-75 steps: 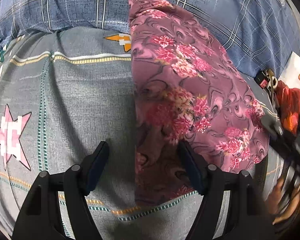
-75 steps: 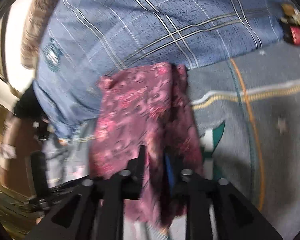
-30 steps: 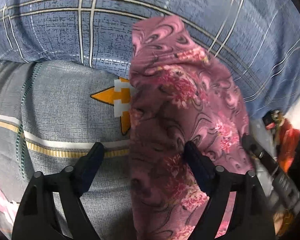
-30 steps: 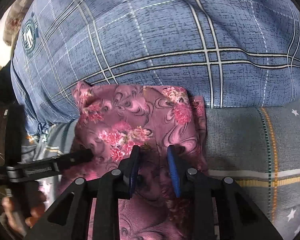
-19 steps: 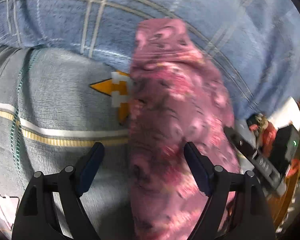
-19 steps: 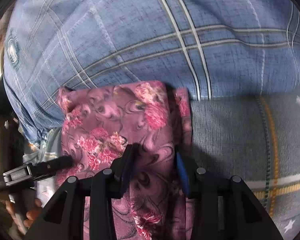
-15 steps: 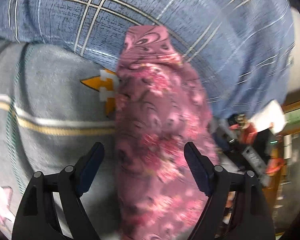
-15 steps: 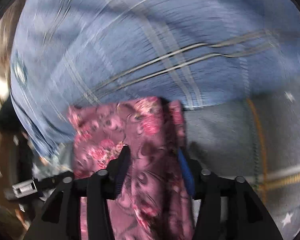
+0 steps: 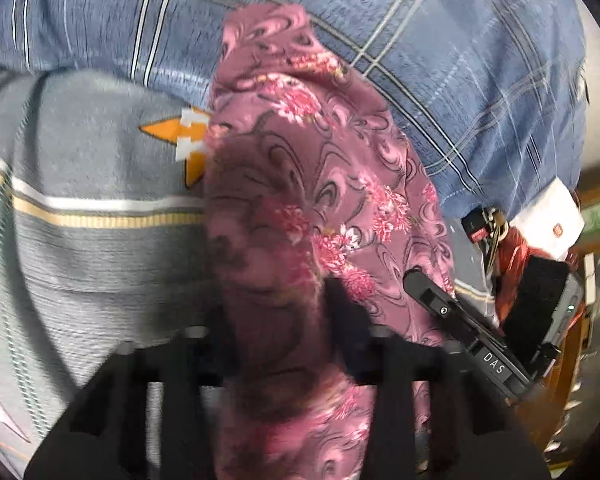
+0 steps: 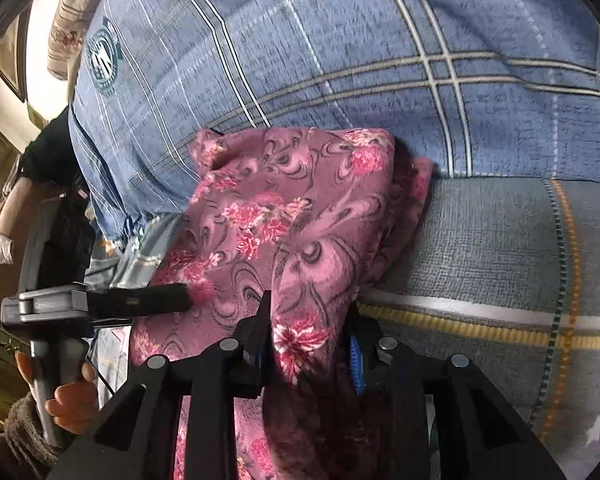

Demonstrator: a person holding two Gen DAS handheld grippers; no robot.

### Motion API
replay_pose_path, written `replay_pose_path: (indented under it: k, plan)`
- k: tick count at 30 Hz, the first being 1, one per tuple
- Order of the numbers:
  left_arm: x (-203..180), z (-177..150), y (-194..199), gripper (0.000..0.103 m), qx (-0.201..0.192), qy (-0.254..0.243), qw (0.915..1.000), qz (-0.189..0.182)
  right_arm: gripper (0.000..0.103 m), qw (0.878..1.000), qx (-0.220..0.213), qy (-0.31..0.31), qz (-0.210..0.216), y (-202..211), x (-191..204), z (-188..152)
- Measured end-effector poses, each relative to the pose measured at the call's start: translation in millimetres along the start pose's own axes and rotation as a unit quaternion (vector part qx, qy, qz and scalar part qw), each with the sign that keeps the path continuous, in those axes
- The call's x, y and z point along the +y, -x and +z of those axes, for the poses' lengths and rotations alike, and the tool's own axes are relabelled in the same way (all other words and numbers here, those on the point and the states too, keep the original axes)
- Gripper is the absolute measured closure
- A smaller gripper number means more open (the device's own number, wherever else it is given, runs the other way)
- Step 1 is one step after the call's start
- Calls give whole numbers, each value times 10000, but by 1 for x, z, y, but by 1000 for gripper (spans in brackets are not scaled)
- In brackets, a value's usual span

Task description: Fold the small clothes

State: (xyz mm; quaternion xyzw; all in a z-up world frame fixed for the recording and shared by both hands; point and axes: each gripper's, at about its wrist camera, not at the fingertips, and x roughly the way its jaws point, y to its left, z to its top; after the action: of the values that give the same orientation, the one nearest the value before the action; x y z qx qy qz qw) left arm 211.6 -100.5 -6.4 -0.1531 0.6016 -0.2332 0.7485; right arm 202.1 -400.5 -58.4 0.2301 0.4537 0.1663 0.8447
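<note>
A folded pink floral garment [image 9: 312, 200] lies on the grey bedsheet [image 9: 80, 248], its far end against the blue plaid quilt [image 9: 440, 60]. My left gripper [image 9: 274, 320] is shut on the garment's near left edge, the cloth draped over its fingers. The garment also shows in the right wrist view [image 10: 284, 216], where my right gripper [image 10: 308, 332] is shut on a fold of its near right edge. The left gripper shows there at the left [image 10: 180, 298], and the right gripper shows in the left wrist view at the right [image 9: 416, 284].
The blue plaid quilt [image 10: 380, 60] is heaped across the back. A white box [image 9: 552, 220], a red bag [image 9: 516, 256] and keys [image 9: 484, 224] lie right of the garment. A wooden edge [image 9: 580, 344] is at far right.
My left gripper, wide open over the garment before, has shut on its near edge. My right gripper stays on the fold. Both views have pulled back slightly from the quilt.
</note>
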Motion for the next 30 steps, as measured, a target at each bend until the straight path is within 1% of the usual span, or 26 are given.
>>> replay_pose_path:
  k: [1,3,5,9,12,14,15,17,18,19,20,21,23,24,25,26,27,28,30]
  plan:
    - [-1,-2,5,76,-76,-21,10000,7,74,9998,-48,124,-130,3,5,-2]
    - [1,-6,21,77,-199,-103,9997,49,74,9980,-147,411,-454,9,19,-6]
    - [2,-10,39,77,-315,-160,9994,63,74,9967,-279,465,-601,14,35,-8]
    - [8,-20,74,77,-484,-18,9986,-189,74,9950,-675,515,-530,39,53,-20]
    - [16,-37,103,77,-549,-54,9983,-200,74,9951,-773,516,-350,57,76,-29]
    - [21,-54,116,77,-521,-53,9986,-110,74,9952,-741,582,-264,67,97,-43]
    - [28,-63,124,77,-492,-35,9988,-68,74,9953,-720,606,-235,64,110,-48]
    - [40,-85,135,77,-476,-16,9989,24,74,9950,-655,725,-182,64,131,-68]
    - [46,-96,138,76,-460,-40,9989,84,74,9950,-604,781,-169,60,142,-75]
    - [50,-114,134,75,-427,-76,9989,159,74,9942,-549,911,-182,57,154,-89]
    - [52,-125,129,73,-389,-71,9990,207,74,9936,-512,992,-175,54,158,-99]
    - [62,-136,127,71,-314,-46,9992,252,74,9931,-466,1063,-151,48,163,-111]
    - [84,-155,107,69,79,26,9992,402,73,9935,-303,1098,-78,37,167,-135]
    - [97,-162,97,59,274,75,9985,471,72,9946,-174,1022,-73,31,165,-145]
    - [104,-165,96,48,315,136,9987,381,70,9957,58,914,-154,19,161,-155]
    - [113,-167,99,48,322,285,9989,189,64,9954,276,844,-367,8,156,-164]
    - [118,-167,104,49,326,381,9987,69,63,9953,339,795,-431,4,152,-168]
    - [119,-165,112,50,277,385,9989,13,63,9969,258,661,-339,11,149,-169]
    - [115,-157,132,50,-69,203,9997,73,62,9974,194,545,-419,24,148,-162]
